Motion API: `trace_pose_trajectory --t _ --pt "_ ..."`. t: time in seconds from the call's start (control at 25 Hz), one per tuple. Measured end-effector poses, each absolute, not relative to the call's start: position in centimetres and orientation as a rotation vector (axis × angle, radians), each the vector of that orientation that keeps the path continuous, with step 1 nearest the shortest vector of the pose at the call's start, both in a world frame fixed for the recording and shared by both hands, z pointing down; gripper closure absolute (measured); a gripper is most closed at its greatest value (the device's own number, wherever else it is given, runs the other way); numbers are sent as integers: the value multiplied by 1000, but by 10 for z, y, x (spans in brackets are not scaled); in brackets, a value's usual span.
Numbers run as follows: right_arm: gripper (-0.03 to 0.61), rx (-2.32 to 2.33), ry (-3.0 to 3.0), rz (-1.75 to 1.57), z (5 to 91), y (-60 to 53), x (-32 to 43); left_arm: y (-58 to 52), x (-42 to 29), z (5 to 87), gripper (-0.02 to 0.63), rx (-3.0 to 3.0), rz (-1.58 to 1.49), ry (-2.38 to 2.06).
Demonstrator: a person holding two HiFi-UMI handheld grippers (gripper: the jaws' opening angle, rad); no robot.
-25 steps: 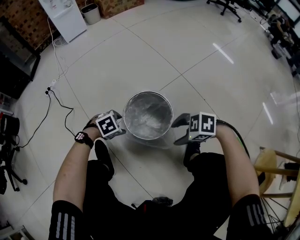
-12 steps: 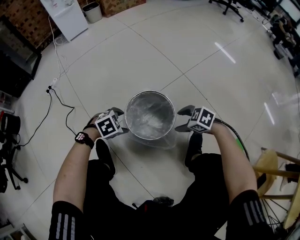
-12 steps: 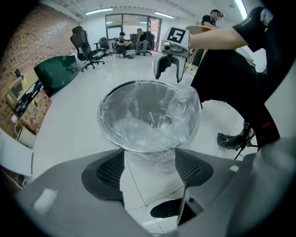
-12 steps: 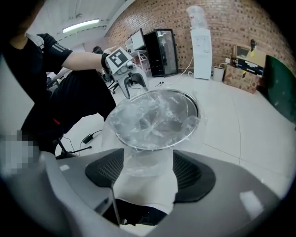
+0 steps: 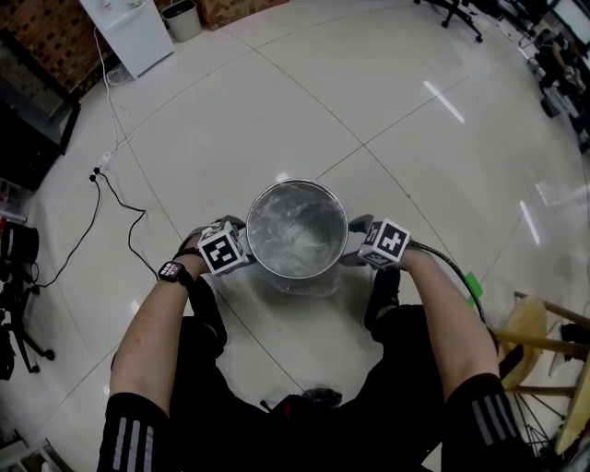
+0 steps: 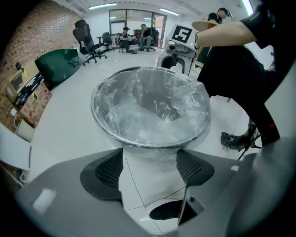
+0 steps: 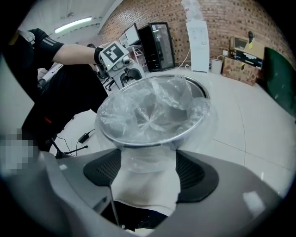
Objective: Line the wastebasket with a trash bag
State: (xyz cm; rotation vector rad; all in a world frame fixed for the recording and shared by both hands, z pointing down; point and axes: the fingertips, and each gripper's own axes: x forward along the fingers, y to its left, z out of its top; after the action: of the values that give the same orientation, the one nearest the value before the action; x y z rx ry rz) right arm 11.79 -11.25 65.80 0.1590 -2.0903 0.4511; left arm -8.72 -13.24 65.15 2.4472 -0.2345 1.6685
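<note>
A round metal wastebasket (image 5: pixel 295 183) stands on the floor between my knees. A clear trash bag (image 5: pixel 293 232) lines it, its top folded over the rim. My left gripper (image 5: pixel 241 243) is at the basket's left rim and my right gripper (image 5: pixel 353 241) at its right rim. In the left gripper view the jaws (image 6: pixel 150 167) are opening, and the bag's hanging skirt (image 6: pixel 150 153) lies between them, just below the rim. In the right gripper view the jaws (image 7: pixel 149 172) are also opening around the bag's skirt (image 7: pixel 148 157). No pad presses on the plastic.
A power strip and cable (image 5: pixel 101 173) lie on the tiles at the left. A white cabinet (image 5: pixel 124 32) and a small bin (image 5: pixel 182 23) stand at the far left. A wooden stool (image 5: pixel 539 334) is at the right. My shoes (image 5: pixel 205 309) flank the basket.
My right gripper has dropped and swung in against the basket's right rim, rolling as it went. The bag's skirt sits lower and tighter round the basket. The left gripper has shifted slightly.
</note>
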Motion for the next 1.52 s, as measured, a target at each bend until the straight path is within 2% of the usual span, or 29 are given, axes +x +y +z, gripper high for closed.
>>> trace_pose_trajectory --t 0.44,0.6,0.84,1.16,1.4,1.52 --pt "196 148 -2039 422 672 -111 121 -151 -118 672 255 2319 1790 -328" --pt "196 109 -1991 378 656 -108 129 -158 -133 649 255 2297 1798 -358" --pt "196 147 -1967 238 588 -118 143 -141 -131 587 255 2327 1876 -332" --pt "196 71 -2102 69 528 -113 54 -130 -77 506 256 2533 1599 -441" --pt "196 -57 -2063 10 542 -113 -2 -131 -65 464 256 2640 1546 -489" --pt "167 -104 -2011 22 574 -121 -16 -136 -67 464 256 2650 1583 -458"
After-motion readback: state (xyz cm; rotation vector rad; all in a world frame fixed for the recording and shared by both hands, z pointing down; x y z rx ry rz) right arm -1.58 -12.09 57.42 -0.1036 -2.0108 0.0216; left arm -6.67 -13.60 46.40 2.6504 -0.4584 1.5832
